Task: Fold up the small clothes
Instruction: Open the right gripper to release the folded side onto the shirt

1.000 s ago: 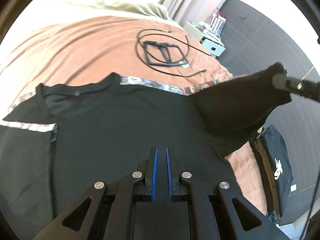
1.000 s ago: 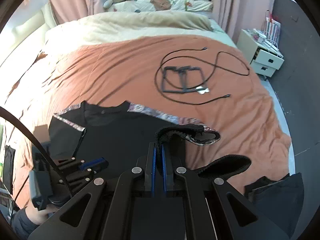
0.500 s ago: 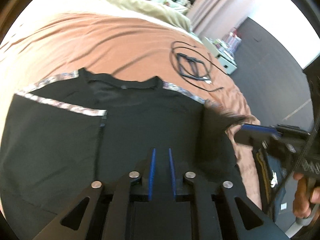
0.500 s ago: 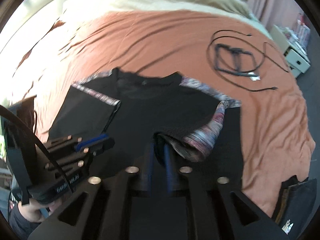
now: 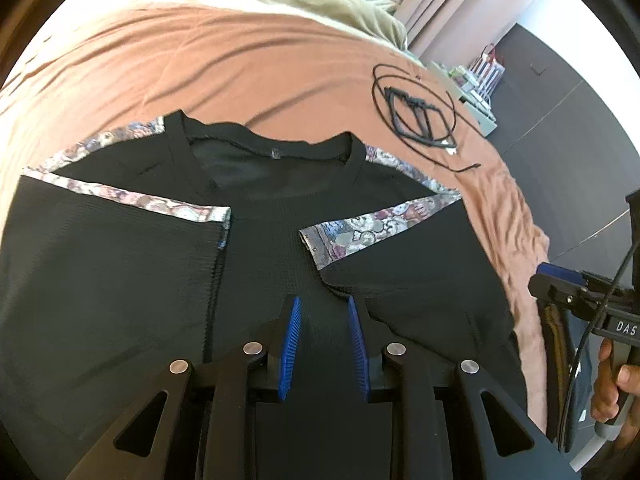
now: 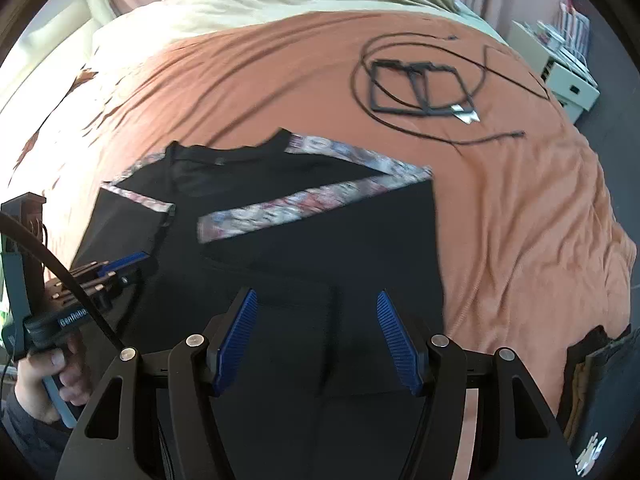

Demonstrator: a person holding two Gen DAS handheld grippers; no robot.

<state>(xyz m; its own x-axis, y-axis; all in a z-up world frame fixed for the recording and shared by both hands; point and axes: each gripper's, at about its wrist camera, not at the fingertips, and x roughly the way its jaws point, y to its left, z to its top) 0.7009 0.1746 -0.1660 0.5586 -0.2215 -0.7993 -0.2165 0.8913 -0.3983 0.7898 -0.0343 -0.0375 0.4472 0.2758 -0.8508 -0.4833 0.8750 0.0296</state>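
The black T-shirt (image 5: 280, 240) lay flat on the bed (image 5: 240, 64), both patterned sleeves folded inward, while the left hand-held gripper (image 5: 322, 306) and right hand-held gripper (image 6: 316, 300) were opening above it, gripping nothing

Left gripper (image 5: 323, 308) angled down, fingers (image 5: 294, 320) opening, empty, right gripper (image 6: 316, 304) likewise, opening wider

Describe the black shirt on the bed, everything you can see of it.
The black shirt lies flat, collar away from the cameras, on the orange bedspread. It looks like fine ribbed knit, with floral patterned bands along shoulders and sleeves. Both sleeves are folded inward over the body. The left gripper and right gripper hover over it, jaws opening, gripping nothing.
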